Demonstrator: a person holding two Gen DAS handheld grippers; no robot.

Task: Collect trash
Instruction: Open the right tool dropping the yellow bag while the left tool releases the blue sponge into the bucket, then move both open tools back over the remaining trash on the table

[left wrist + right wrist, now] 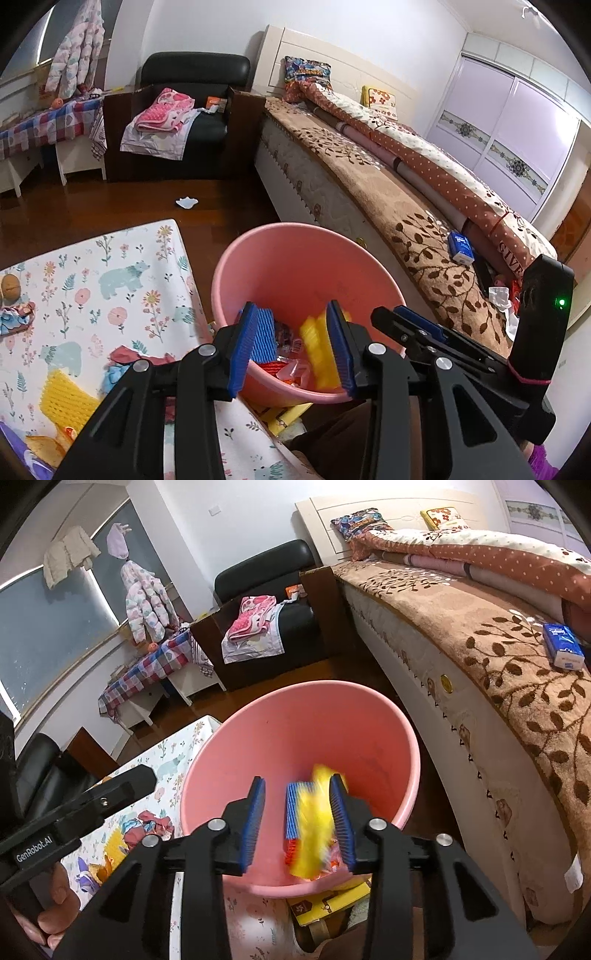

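- Left gripper (291,343): held above the near rim of the pink bucket (258,258), tilted downward into it. The jaws are seen spread wide, with nothing between the blue pads.
- Right gripper (297,825): likewise positioned over the bucket's near rim and angled down. The jaws are parted; a yellow foam net (314,830) is seen blurred in the gap, close to the right-side pad. Whether it is touched by that pad cannot be told.
- Pink bucket (303,716): placed on the floor between the floral cloth (110,266) and the bed (369,177). Inside are recorded a blue foam net (263,334), a yellow foam net (317,354), a red net (271,367) and pinkish wrappers at the bottom.
- Blue foam net (293,808): seen in the right wrist view just left of the blurred yellow piece.
- Floral cloth: spread left of the bucket. On it are noted another yellow foam net (68,398), crumpled red and blue scraps (125,360) and a brown round item (10,286) at the left edge.
- White scrap (186,202): lying on the wooden floor, well apart from the bucket, before the black armchair (192,96).
- Blue tissue pack (460,246): lying on the brown bedspread.
- Yellow box (328,904): partly hidden beneath the bucket's near side.
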